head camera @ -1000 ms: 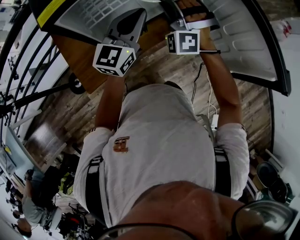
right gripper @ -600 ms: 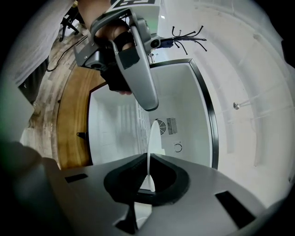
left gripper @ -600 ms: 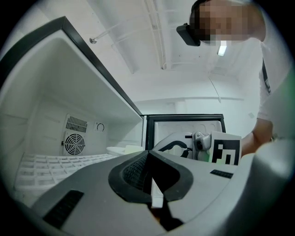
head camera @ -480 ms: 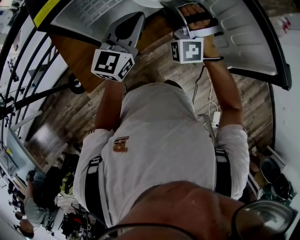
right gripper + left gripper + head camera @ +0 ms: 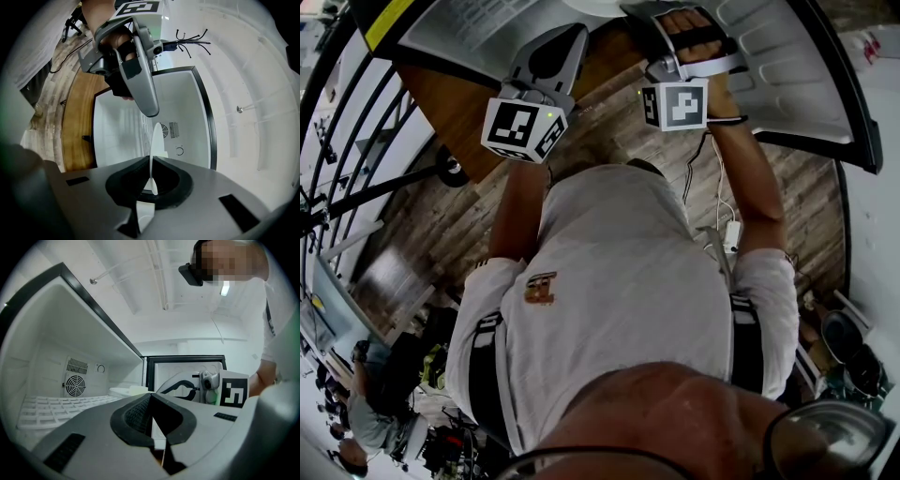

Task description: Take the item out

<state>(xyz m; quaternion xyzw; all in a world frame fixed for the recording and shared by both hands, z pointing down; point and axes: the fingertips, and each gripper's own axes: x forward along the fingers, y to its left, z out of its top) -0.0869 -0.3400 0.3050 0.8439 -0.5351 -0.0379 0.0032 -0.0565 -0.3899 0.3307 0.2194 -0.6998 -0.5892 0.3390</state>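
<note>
At the mouth of an open white refrigerator compartment (image 5: 51, 380) with a black-edged frame: one white wire shelf (image 5: 56, 409) across its floor and one round fan grille (image 5: 75, 385) on the back wall. Entry for the right gripper (image 5: 151, 169), grey plastic with black pads: fingers pinched on a thin white flat item (image 5: 155, 140), seen edge-on and gripped at its near edge. The item juts forward from the jaws toward the compartment's opening; whether it touches the shelf cannot be told. Entry for the left gripper (image 5: 151, 414), same make: fingers pressed together, nothing visible between them, pointing level into the compartment, just beside the right gripper. In the head view both grippers are raised side by side in front of the person, the left with its black-and-white marker cube (image 5: 525, 127), the right with a second marker cube (image 5: 675, 103). Surroundings: one open door with a moulded white liner (image 5: 787, 75) on the right gripper's side; one brown wooden panel (image 5: 459, 112) on the left gripper's side; grey-brown plank floor (image 5: 441, 234); the person's white short-sleeved shirt (image 5: 619, 281).
</note>
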